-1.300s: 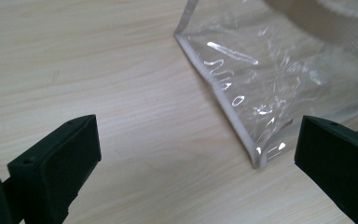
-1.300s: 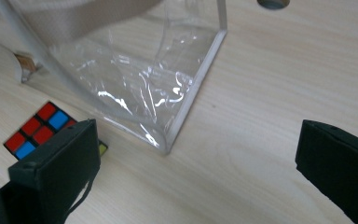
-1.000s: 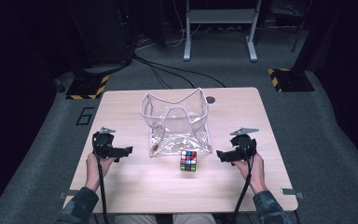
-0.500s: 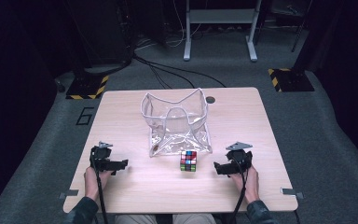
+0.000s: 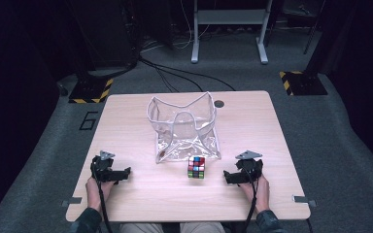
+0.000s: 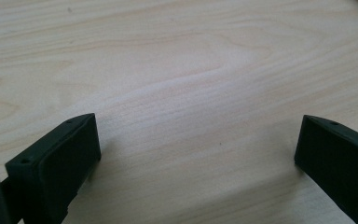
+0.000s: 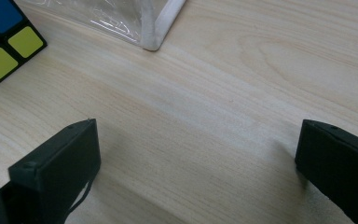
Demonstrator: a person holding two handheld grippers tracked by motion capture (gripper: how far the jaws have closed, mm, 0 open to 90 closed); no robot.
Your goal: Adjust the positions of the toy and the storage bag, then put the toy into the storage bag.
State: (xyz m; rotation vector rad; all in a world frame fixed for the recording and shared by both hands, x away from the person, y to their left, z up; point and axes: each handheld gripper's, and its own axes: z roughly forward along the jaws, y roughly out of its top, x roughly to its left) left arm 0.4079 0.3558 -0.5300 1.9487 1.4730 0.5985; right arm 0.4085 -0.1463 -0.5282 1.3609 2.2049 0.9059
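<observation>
Nearest the person, at the front part of the table (image 5: 141, 204), two hands come in from the bottom edge, each holding a gripper low over the wood. The left gripper (image 5: 125, 173) sits near the table's left front, its fingers (image 6: 56, 163) spread wide apart with nothing between them but bare wood grain. The right gripper (image 5: 229, 176) sits near the right front, its fingers (image 7: 58, 165) likewise wide apart and holding nothing. Between the two grippers, closer to the right one, a colourful puzzle cube (image 5: 196, 167) rests on the table; in the right gripper view its blue and yellow-green tiles show at the upper left corner, apart from the fingers. Just behind the cube, touching or nearly touching it, stands a clear plastic bag (image 5: 184, 128) with white edging, open at the top and slumped, near the table's middle. Beyond the table lie grey floor, black cables and a metal frame.
</observation>
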